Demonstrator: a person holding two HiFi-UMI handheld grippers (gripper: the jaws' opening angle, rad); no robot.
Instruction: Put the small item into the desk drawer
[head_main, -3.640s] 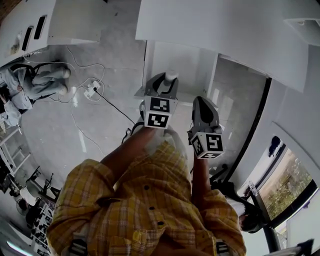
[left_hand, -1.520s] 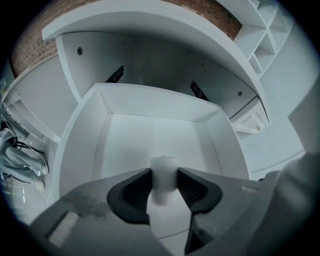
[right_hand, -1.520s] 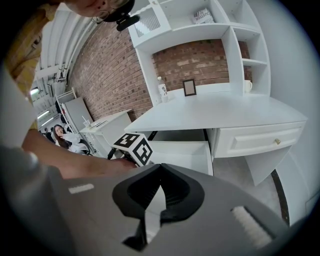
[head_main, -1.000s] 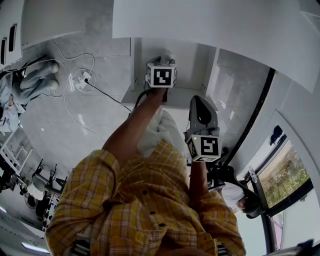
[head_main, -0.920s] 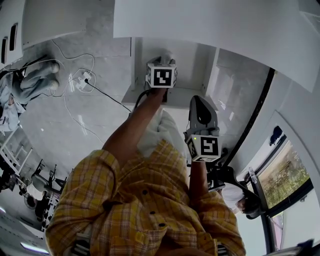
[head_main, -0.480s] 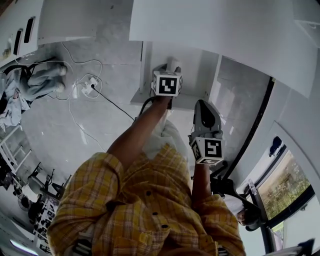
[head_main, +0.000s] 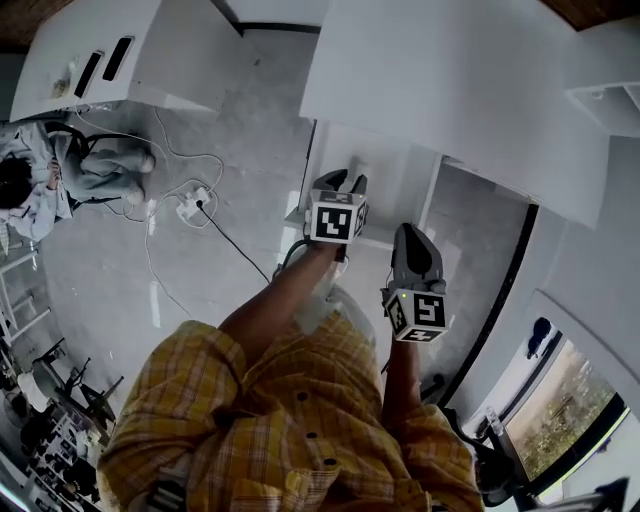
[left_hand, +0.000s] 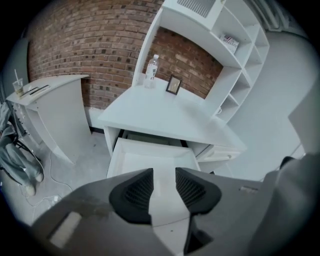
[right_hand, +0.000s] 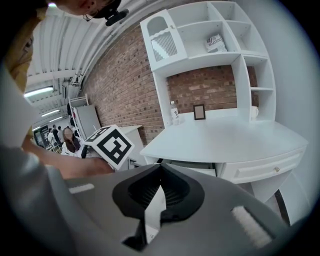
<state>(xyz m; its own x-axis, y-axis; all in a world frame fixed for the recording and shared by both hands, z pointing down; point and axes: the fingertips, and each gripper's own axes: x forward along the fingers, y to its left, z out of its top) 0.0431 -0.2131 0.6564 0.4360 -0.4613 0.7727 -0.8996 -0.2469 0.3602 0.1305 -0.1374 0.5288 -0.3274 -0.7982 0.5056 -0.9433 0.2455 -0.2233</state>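
Note:
The white desk (left_hand: 165, 117) has its left drawer (left_hand: 116, 155) pulled open below the top. What I see of the drawer's inside is plain white, and no small item shows in any view. My left gripper (left_hand: 164, 171) hangs above the drawer's front. Its jaws have just been closing but still stand apart, with nothing between them. In the head view the left gripper (head_main: 340, 181) is over the drawer (head_main: 375, 185), and the right gripper (head_main: 411, 234) is beside it. The right gripper (right_hand: 160, 170) has its tips together and holds nothing.
A water bottle (left_hand: 151, 72) and a small picture frame (left_hand: 173, 85) stand at the back of the desk under white shelves (left_hand: 235, 60). A second, closed drawer (right_hand: 260, 167) is to the right. A side table (left_hand: 50, 100), floor cables (head_main: 190, 200) and a seated person (head_main: 60, 170) are on the left.
Both grippers have risen away from the drawer, the left one much more. The left gripper's jaws look narrower than before.

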